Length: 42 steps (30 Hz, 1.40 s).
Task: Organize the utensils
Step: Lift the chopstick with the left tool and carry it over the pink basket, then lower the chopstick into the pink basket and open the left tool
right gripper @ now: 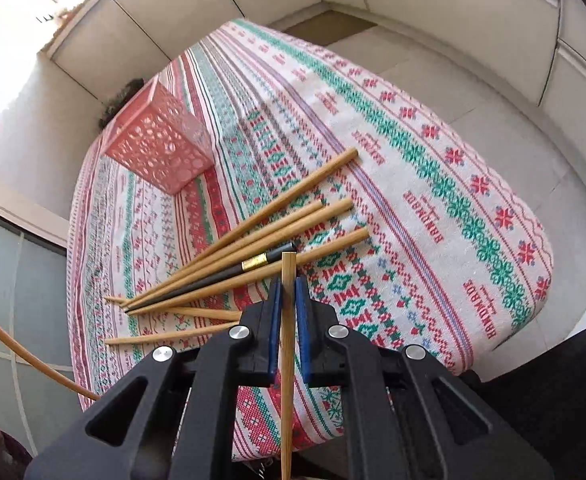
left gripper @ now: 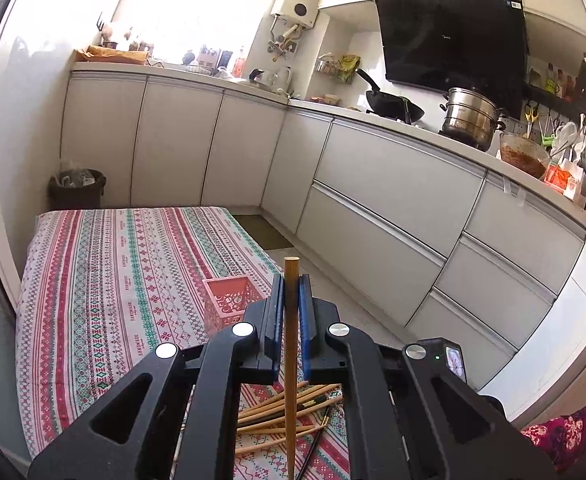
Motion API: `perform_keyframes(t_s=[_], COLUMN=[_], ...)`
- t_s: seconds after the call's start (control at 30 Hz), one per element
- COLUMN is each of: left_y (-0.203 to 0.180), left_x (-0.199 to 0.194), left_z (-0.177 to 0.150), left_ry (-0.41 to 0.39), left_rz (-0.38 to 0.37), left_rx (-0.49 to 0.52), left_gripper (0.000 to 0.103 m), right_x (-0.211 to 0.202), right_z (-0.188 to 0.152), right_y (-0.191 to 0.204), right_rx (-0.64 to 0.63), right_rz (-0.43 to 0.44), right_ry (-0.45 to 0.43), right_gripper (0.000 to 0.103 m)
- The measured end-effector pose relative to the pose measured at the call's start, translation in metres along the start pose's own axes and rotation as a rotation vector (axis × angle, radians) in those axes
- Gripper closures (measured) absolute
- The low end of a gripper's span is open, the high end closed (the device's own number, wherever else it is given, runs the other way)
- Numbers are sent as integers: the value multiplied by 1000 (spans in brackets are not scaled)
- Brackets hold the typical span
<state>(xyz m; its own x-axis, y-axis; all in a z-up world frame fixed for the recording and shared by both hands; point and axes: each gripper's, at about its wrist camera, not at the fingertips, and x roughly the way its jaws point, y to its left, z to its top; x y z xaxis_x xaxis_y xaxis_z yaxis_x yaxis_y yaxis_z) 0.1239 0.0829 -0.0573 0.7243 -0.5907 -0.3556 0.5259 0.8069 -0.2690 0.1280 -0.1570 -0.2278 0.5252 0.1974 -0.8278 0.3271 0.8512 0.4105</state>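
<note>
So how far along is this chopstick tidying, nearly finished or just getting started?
Early on, it seems. Done: nothing obvious; the pink basket shows no chopsticks standing in it, though its inside is mostly hidden. In hand: the left gripper and the right gripper are each shut on one wooden chopstick. Left: the pile of chopsticks, one of them black, lies on the tablecloth.

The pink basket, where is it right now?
In the right wrist view the pink basket stands upright on the patterned tablecloth, upper left, beyond the loose chopsticks.
</note>
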Motion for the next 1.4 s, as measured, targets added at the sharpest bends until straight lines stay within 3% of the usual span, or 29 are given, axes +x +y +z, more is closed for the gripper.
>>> perform_keyframes(t_s=[0.43, 0.7, 0.9, 1.07, 1.4], left_y=[-29, -24, -7, 9, 35], left_x=[4, 28, 42, 59, 120], left_z=[37, 83, 114, 123, 97], left_ry=[-78, -131, -218, -262, -211], left_rz=[57, 108, 144, 184, 247], left_rx=[-36, -23, -28, -41, -15], left_gripper=[97, 97, 97, 97, 96], right_x=[-132, -189, -181, -148, -71], right_z=[62, 141, 188, 206, 204], right_y=[12, 57, 98, 116, 126], right_rx=[-110, -195, -234, -259, -331], right_rz=[169, 240, 291, 306, 309], right_ry=[-353, -575, -653, -636, -541], right_gripper=[95, 95, 95, 95, 95])
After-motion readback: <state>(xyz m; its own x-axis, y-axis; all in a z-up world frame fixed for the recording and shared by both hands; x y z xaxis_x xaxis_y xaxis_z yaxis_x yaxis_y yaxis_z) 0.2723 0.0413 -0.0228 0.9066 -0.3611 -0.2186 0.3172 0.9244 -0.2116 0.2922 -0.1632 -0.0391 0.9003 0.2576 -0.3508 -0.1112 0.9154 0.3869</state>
